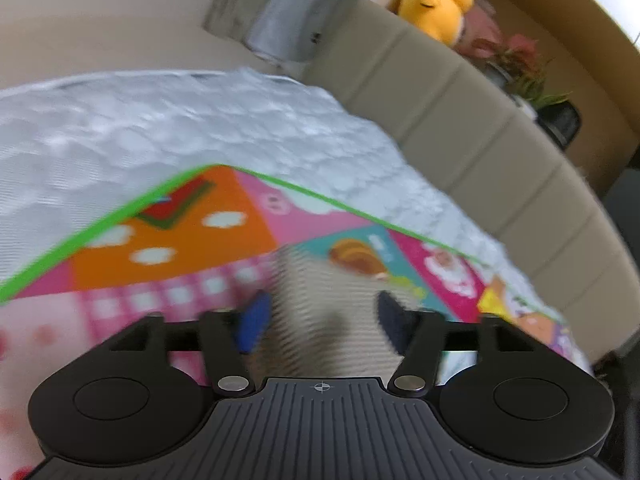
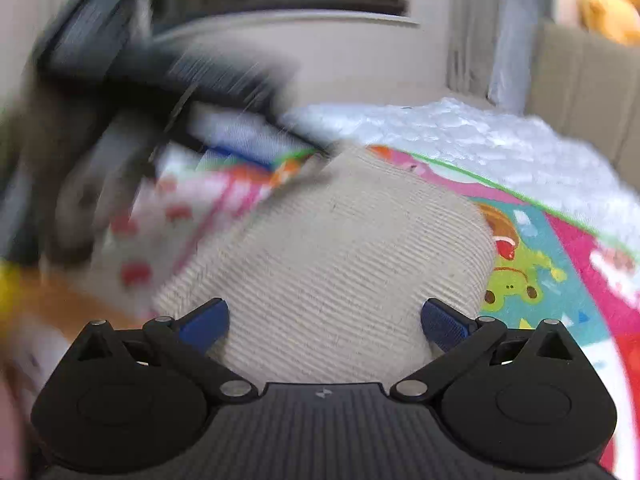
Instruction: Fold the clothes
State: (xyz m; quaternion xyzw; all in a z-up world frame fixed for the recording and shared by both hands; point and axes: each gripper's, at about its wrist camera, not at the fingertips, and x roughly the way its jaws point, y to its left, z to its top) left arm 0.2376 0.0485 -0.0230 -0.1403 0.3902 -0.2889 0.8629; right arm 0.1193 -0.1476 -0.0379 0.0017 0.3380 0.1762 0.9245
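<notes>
A beige ribbed garment (image 2: 328, 248) lies folded on a colourful play mat (image 2: 560, 264). In the left wrist view the same garment (image 1: 320, 312) is blurred between the blue fingers. My left gripper (image 1: 320, 320) is open just above the garment. My right gripper (image 2: 324, 320) is open wide over the garment's near edge, with the fingers to either side and nothing clamped. The other gripper shows as a dark blurred shape (image 2: 140, 80) at the upper left of the right wrist view.
The mat (image 1: 180, 232) lies on a white quilted mattress (image 1: 160, 128). A beige padded headboard (image 1: 480, 128) runs along the right. A yellow plush toy (image 1: 436, 0) and a potted plant (image 1: 520, 64) sit behind it.
</notes>
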